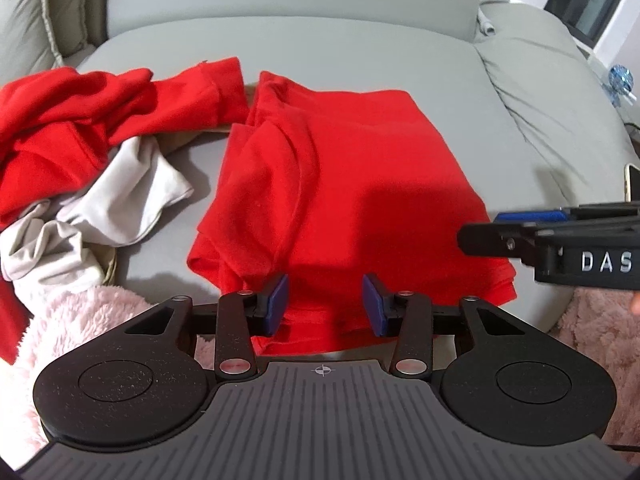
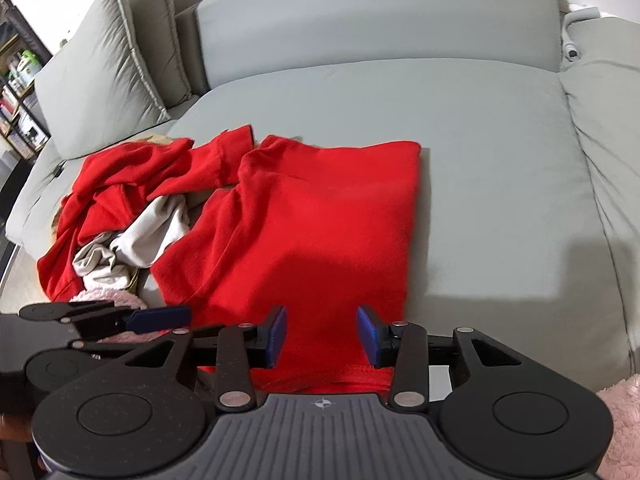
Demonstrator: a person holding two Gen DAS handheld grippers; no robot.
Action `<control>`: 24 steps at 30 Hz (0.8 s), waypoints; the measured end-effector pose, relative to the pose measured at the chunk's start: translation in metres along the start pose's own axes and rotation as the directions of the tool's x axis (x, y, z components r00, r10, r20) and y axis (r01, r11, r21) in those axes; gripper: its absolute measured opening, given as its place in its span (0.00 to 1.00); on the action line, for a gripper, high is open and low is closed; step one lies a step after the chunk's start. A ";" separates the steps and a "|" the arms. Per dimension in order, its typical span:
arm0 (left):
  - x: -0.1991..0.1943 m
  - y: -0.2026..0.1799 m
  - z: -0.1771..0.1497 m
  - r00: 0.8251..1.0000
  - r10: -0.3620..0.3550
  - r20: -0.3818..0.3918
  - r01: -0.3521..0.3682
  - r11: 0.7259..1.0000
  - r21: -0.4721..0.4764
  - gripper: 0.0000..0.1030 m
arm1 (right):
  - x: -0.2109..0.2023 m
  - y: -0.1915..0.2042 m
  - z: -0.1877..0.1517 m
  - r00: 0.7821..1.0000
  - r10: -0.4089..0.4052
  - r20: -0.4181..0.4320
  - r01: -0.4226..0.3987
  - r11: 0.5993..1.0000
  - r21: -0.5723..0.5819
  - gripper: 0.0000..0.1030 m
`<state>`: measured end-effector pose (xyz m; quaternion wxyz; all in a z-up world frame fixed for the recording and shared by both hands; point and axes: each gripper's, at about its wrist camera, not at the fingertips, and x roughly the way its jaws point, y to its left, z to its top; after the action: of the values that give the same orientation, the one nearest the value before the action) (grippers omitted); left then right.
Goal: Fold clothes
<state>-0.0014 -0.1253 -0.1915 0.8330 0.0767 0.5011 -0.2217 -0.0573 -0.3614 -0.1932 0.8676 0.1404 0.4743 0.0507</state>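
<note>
Left wrist view: folded red garment [image 1: 340, 184] lying flat on the grey sofa seat [image 1: 320, 52], looking nearly finished. Unfolded pile of red clothing [image 1: 80, 112] and a pale garment [image 1: 132, 192] heaped just beside it, left to do. Left tool [image 1: 325, 307] angled down over the near hem, partly open, pads clear of the cloth, nothing gripped. Right tool [image 1: 492, 232] entering from the right edge; gap not readable here.

Right wrist view: same folded piece [image 2: 320, 220] square on the seat, heap [image 2: 120, 184] to its left. Right tool [image 2: 322, 334] tilted down above the near edge, partly open, holding nothing. Left tool [image 2: 160, 316] close alongside.
</note>
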 end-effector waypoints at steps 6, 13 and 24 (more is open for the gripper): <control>0.000 -0.008 0.005 1.000 -0.023 0.016 0.022 0.999 0.035 0.37 | 0.005 0.002 -0.003 1.000 -0.015 -0.020 0.014 1.000 -0.023 0.16; 0.013 -0.019 0.008 1.000 0.002 -0.014 0.000 0.996 0.088 0.31 | 0.017 0.009 -0.001 0.999 -0.020 -0.049 0.016 0.997 -0.078 0.14; 0.030 -0.020 0.006 0.998 0.030 -0.053 -0.025 0.995 0.100 0.34 | 0.035 0.012 -0.006 0.994 -0.057 -0.095 0.046 0.992 -0.117 0.13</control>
<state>0.0065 -0.1544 -0.2129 0.8173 0.1307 0.5108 -0.2326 -0.0428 -0.3411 -0.2210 0.8509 0.0753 0.5161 0.0625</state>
